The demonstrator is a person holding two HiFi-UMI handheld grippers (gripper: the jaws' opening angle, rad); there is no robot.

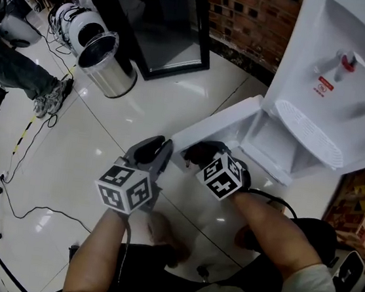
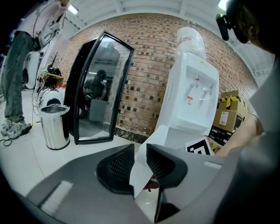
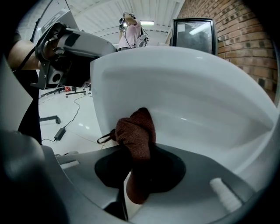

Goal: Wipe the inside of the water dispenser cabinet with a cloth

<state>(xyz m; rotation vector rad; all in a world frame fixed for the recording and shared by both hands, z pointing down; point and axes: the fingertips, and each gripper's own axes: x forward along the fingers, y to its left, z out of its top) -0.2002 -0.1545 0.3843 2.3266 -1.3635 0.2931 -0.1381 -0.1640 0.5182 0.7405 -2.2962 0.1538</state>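
Observation:
The white water dispenser (image 1: 336, 75) stands at the upper right with its lower cabinet door (image 1: 218, 123) swung open toward me. My left gripper (image 1: 158, 152) is shut on the door's outer edge; in the left gripper view the white door panel (image 2: 155, 140) runs between the left gripper's (image 2: 140, 164) jaws. My right gripper (image 1: 198, 154) is shut on a brown cloth (image 3: 135, 135). The cloth presses against the door's white inner face (image 3: 188, 96), just beyond the right gripper (image 3: 138, 164). The open cabinet compartment (image 1: 281, 147) lies behind the door.
A steel bin (image 1: 104, 60) and a black glass-fronted cabinet (image 1: 165, 21) stand on the glossy floor beyond the door. A person's leg and shoe (image 1: 44, 92) are at the left, with cables (image 1: 24, 202) trailing nearby. Cardboard boxes (image 1: 360, 203) sit right of the dispenser.

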